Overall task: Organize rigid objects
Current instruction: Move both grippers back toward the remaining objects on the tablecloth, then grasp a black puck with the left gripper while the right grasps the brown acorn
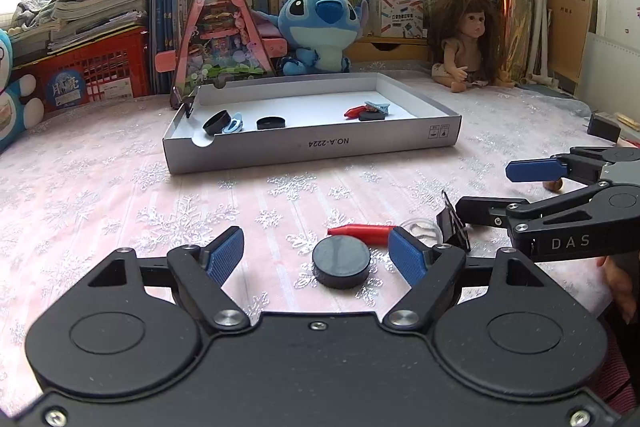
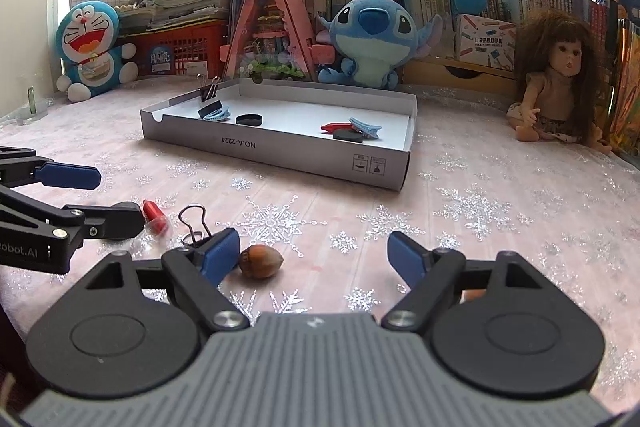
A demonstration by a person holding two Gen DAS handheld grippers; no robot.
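Two hand-held grippers, both released: left (image 1: 316,255) straddles puck (image 1: 341,262), right (image 2: 312,253) beside nut (image 2: 261,260); box (image 1: 312,147) well beyond. Risk: round nut rolls off-centre w/ pad contact; puck slips.

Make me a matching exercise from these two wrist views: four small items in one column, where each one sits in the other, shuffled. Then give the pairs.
Items
1. black disc
2. acorn
3. blue hair clip
4. binder clip

Places
A. clipped upright on the far left wall of the box
B. on the tablecloth between the open left gripper's fingers
C. inside the box, beside a red piece and a black disc
D. on the tablecloth next to the open right gripper's left finger

Pairs: 1-B, 2-D, 3-C, 4-A
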